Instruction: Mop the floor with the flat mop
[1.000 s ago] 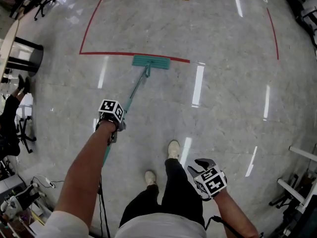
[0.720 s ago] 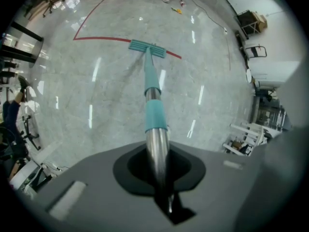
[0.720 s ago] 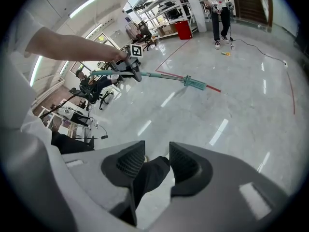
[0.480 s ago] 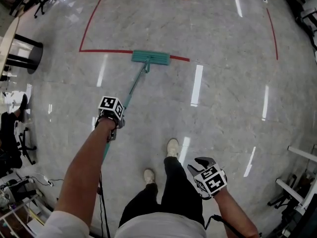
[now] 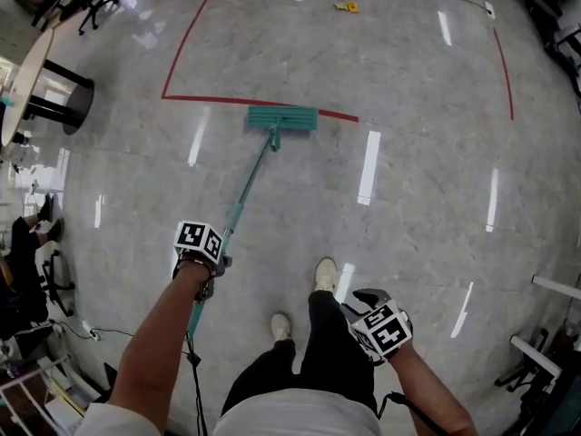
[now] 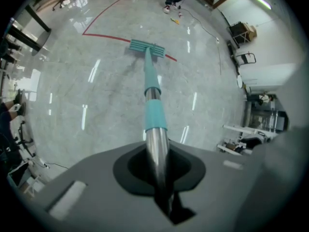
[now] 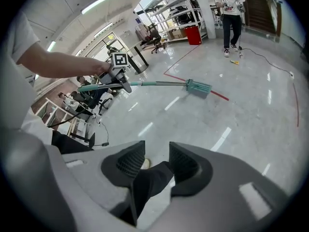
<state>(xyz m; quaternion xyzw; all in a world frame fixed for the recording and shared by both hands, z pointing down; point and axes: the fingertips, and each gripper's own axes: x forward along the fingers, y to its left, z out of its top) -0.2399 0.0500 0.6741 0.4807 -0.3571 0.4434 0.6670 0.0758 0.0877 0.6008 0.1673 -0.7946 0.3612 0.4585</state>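
Note:
The flat mop has a teal head [image 5: 282,117] lying flat on the grey floor, just on the near side of a red tape line [image 5: 209,101]. Its teal and metal handle [image 5: 243,195] slants back to my left gripper [image 5: 206,263], which is shut on it. In the left gripper view the handle [image 6: 153,110] runs out from between the jaws [image 6: 157,166] to the mop head [image 6: 147,48]. My right gripper [image 5: 368,303] hangs by my right leg, open and holding nothing. In the right gripper view its pads [image 7: 130,161] stand apart, and the mop [image 7: 198,86] shows far off.
A round table on a black pedestal [image 5: 71,99] and office chairs stand at the left. A cable [image 5: 109,332] trails on the floor near my left side. Metal racks [image 5: 545,352] sit at the right. Another person [image 7: 231,13] stands beyond the red lines, near a small yellow thing [image 5: 347,7].
My left gripper has drawn back toward my body with the handle. The mop head stays by the red line. The right gripper has hardly moved.

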